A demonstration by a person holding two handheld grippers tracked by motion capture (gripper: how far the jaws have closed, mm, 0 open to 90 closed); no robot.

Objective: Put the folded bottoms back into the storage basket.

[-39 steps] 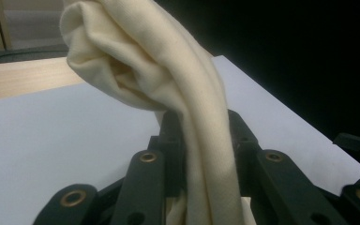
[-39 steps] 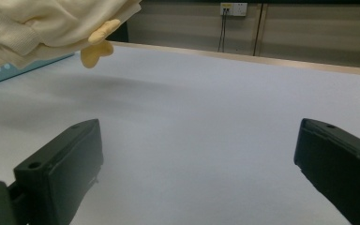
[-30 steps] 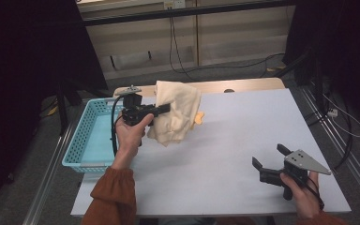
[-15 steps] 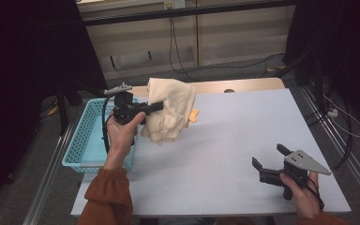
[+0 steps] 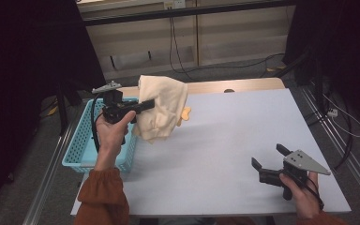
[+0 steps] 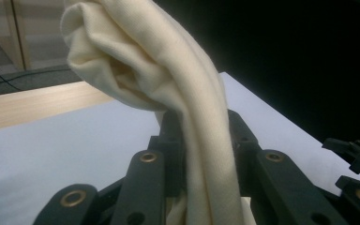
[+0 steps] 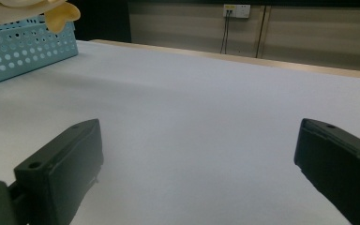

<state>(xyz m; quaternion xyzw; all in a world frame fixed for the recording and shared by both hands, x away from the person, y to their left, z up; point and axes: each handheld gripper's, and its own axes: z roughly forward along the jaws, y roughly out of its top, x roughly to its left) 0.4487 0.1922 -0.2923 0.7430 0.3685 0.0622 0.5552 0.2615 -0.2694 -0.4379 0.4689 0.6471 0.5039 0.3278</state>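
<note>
Cream cloth | clamped in left gripper, carried left toward blue basket since a second ago | drop-off judged near | right gripper parted, idle on table

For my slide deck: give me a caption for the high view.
Left gripper lifts a cream cloth beside the blue basket; right gripper rests open.
</note>
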